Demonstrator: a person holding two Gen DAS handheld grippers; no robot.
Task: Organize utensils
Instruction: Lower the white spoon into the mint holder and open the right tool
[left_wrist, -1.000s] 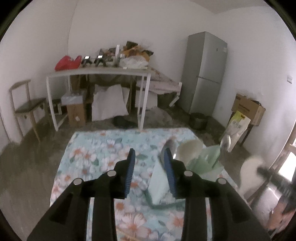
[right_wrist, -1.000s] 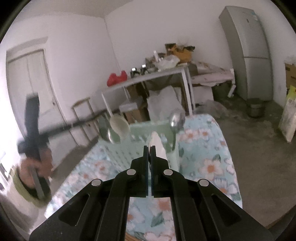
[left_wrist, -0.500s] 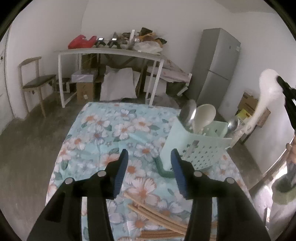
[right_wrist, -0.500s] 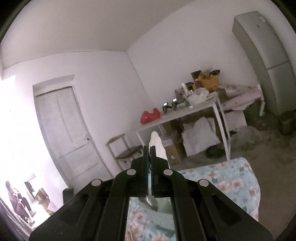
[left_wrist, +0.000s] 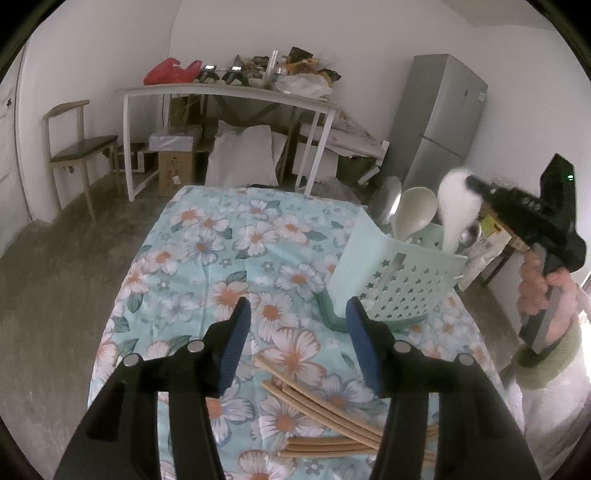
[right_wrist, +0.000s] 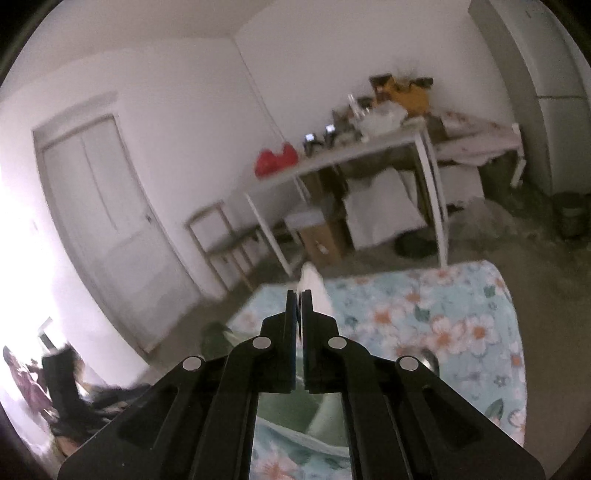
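White spoon (left_wrist: 458, 206) sits above the green holder (left_wrist: 399, 280), right hand-held gripper (right_wrist: 299, 306) opening around it; insertion underway. Left hand-held gripper (left_wrist: 295, 343), empty and opening, should take the chopsticks (left_wrist: 325, 417) on the counter (left_wrist: 207, 258).

A: What's in the right gripper (right_wrist: 300, 295)?
B: A white spoon (right_wrist: 314, 286), its handle poking past the tips; the jaws are opening.
A: Below?
B: Floral tablecloth (right_wrist: 443, 314), mint holder (right_wrist: 291, 410).

The worktop's floral cloth (left_wrist: 207, 254) looks matt and creased. On it, the mint caddy (left_wrist: 399, 284) is perforated matt plastic holding a glossy metal spoon (left_wrist: 388, 199) and smooth cream plastic spoon (left_wrist: 415, 210). Near the caddy, chopsticks (left_wrist: 332, 417) look like pale matt wood.
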